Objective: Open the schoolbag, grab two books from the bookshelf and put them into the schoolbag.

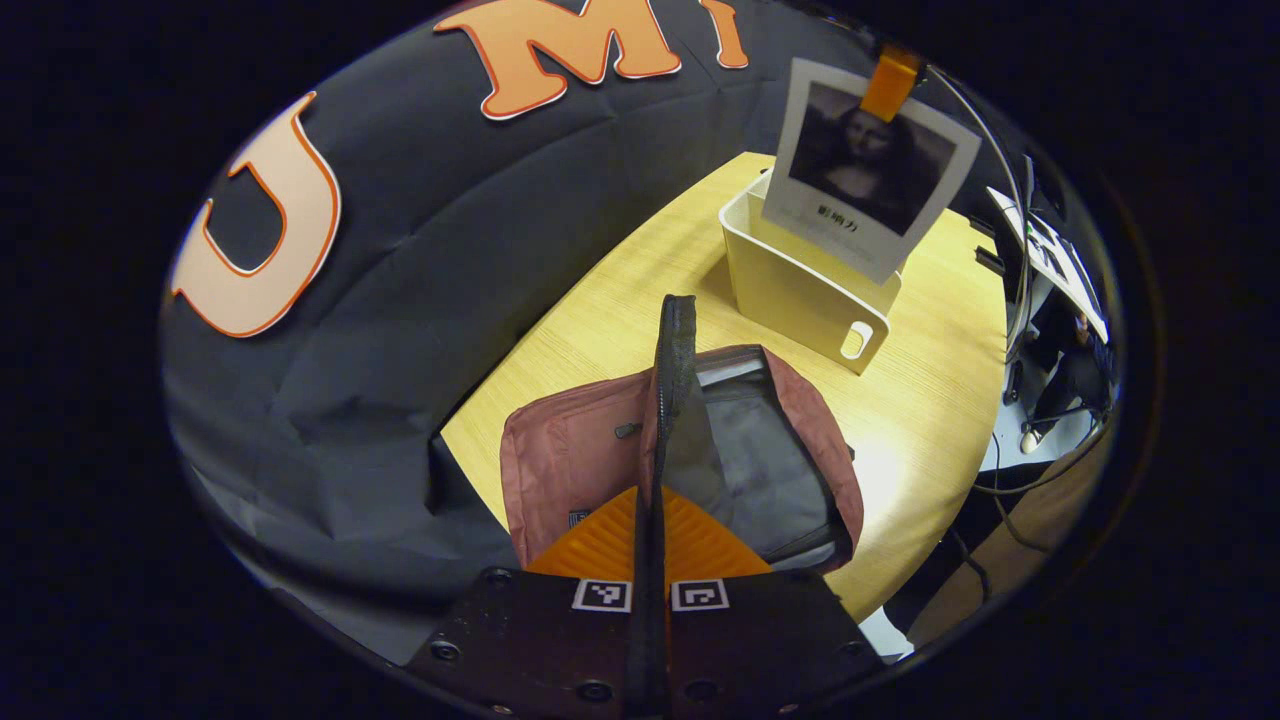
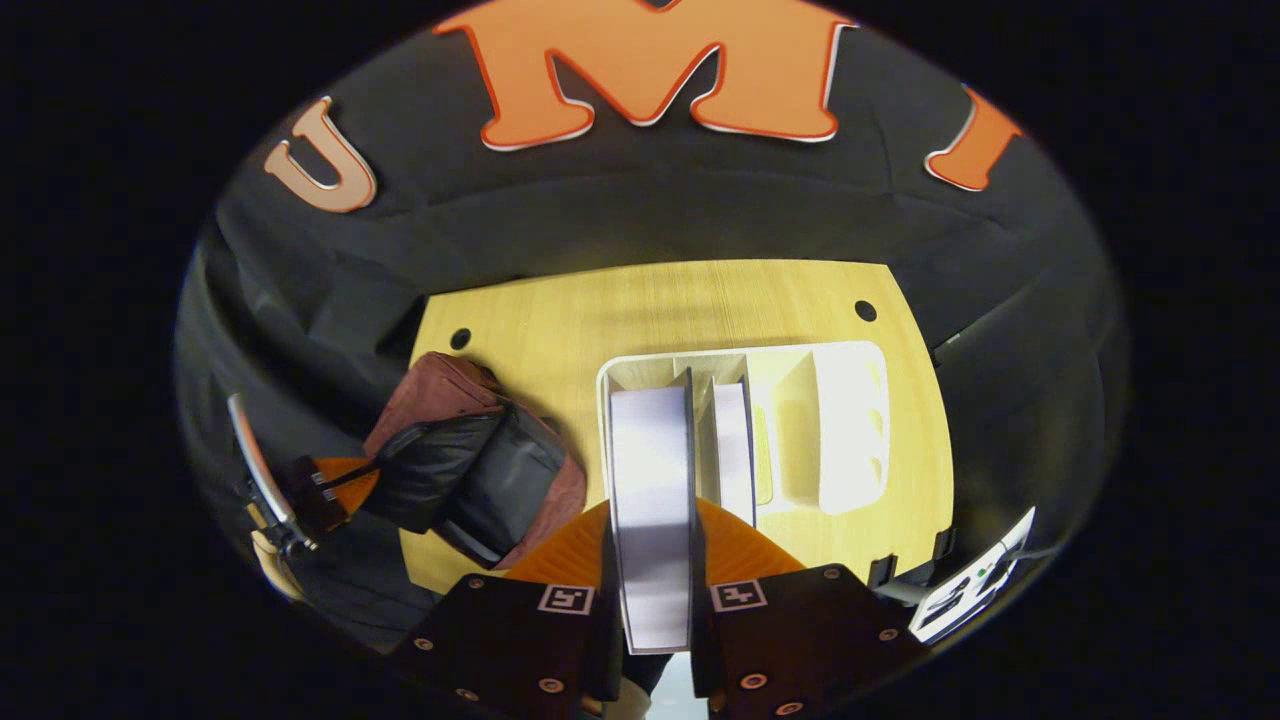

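Pink schoolbag (image 1: 570, 460) flap upright; book (image 2: 650, 500) seemingly vertical.

The left hand-held gripper (image 1: 650, 545) is showing a dark flat body dotted with round screws, and two small square black-and-white markers are sitting side by side on it. The right hand-held gripper (image 2: 655, 560) is wearing the same dark, screw-studded body, carrying one square marker on each side.

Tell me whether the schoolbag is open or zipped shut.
Open: the left hand-held gripper holds the schoolbag flap up, baring the grey lining.
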Available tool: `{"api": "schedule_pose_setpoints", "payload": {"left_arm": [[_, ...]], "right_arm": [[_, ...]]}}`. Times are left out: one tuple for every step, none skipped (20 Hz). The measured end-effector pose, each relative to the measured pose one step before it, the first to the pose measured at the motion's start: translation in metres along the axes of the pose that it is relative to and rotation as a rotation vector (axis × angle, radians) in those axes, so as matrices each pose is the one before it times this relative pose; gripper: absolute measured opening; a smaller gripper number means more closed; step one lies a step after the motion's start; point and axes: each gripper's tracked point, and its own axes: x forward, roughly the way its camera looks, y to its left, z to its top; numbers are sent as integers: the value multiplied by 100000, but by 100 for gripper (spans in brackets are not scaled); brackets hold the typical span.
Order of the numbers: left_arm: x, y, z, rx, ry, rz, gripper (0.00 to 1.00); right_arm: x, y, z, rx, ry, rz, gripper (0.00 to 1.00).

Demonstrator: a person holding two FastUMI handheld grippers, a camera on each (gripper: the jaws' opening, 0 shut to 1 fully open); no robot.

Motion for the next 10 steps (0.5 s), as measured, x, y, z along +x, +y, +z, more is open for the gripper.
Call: {"api": "schedule_pose_setpoints", "payload": {"left_arm": [[-54, 3, 91, 238, 37, 114, 1], [-71, -33, 37, 440, -1, 20, 1], [-115, 88, 129, 493, 118, 385, 1], [-115, 89, 179, 575, -252, 694, 1], [-257, 248, 463, 509, -1431, 1815, 1], [-44, -2, 247, 1089, -308, 500, 0], [-327, -210, 199, 1115, 278, 199, 0], [-475, -43, 242, 1057, -68, 248, 1], [-8, -100, 43, 893, 578, 357, 1], [-350, 62, 170, 575, 300, 596, 1]], "right_arm": [[-1536, 90, -592, 2380, -2696, 3034, 28], [-1151, -54, -660, 2759, -2623, 2746, 28], [-934, 16, -745, 1975, -2200, 2815, 27], [-562, -92, -824, 2418, -2442, 2536, 28], [-170, 50, -909, 2765, -2416, 2703, 28], [466, 301, -706, 2967, -976, 3174, 27], [648, 337, -1096, 4266, -444, 3994, 27], [948, 687, -1198, 4354, 654, 4774, 27], [1505, 680, -1165, 3312, 1097, 5333, 26], [1384, 326, -971, 4187, -87, 4424, 26]]}}
